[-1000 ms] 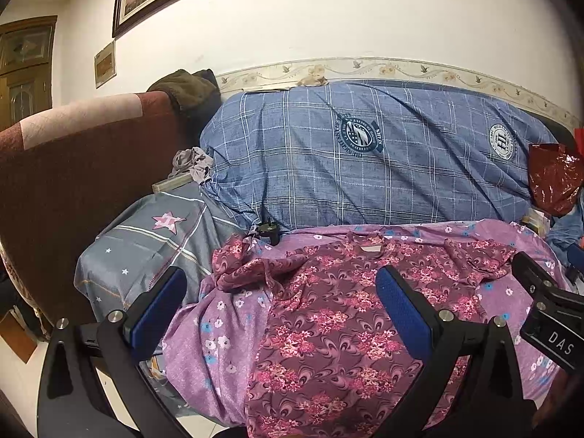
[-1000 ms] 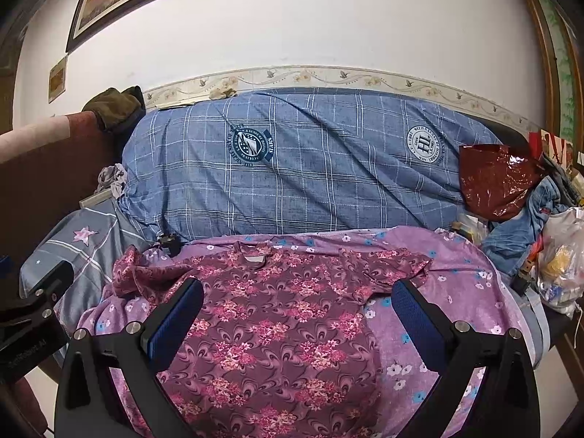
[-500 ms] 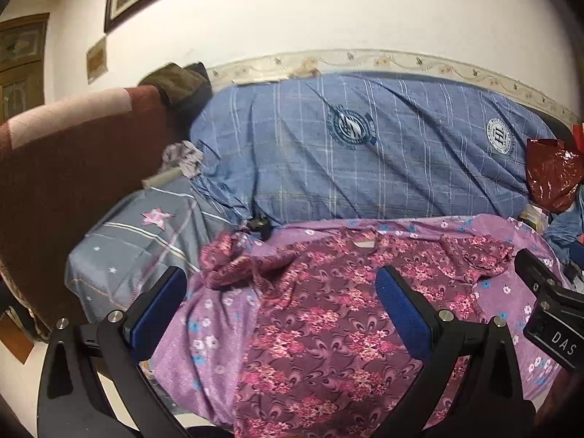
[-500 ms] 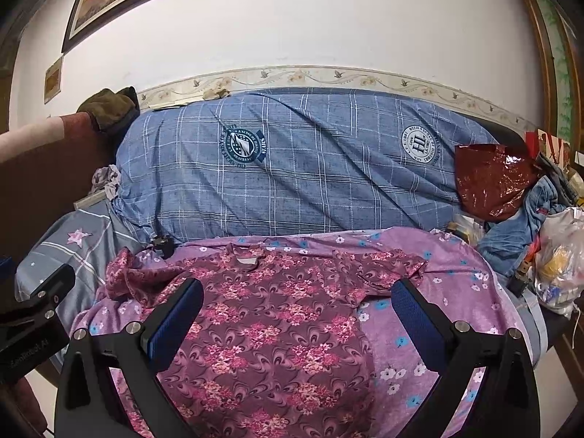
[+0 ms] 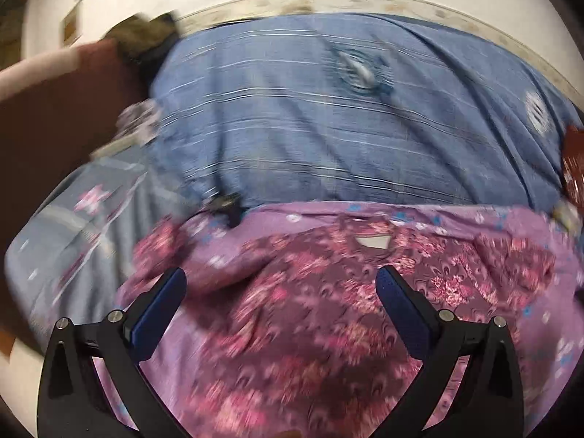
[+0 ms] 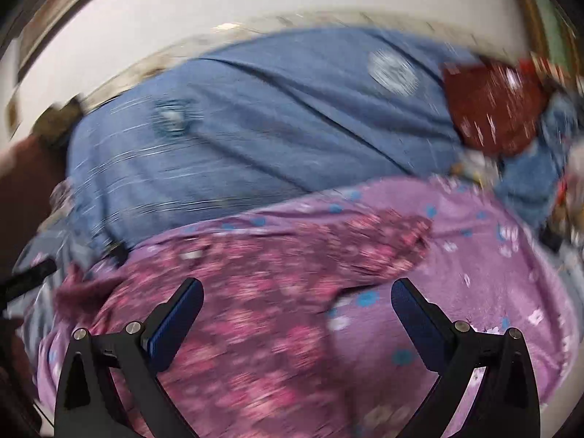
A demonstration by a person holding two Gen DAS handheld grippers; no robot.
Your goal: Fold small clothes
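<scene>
Both tongs released above floral shirt (image 5: pixel 310 328)
Left gripper (image 5: pixel 281 288) and right gripper (image 6: pixel 297 299) gape empty; blue cover's (image 5: pixel 328 127) crests blurred, unreadable.

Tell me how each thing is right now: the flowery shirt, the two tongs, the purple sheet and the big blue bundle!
Flowery shirt: spread flat on the sheet, not folded yet, one sleeve bunched.
Left tongs: open, holding nothing, above the shirt.
Right tongs: open, holding nothing, above the shirt.
Purple sheet: spread out under the shirt.
Blue bundle: piled against the wall, creased.
Red bag: crumpled, beside the bundle.
</scene>
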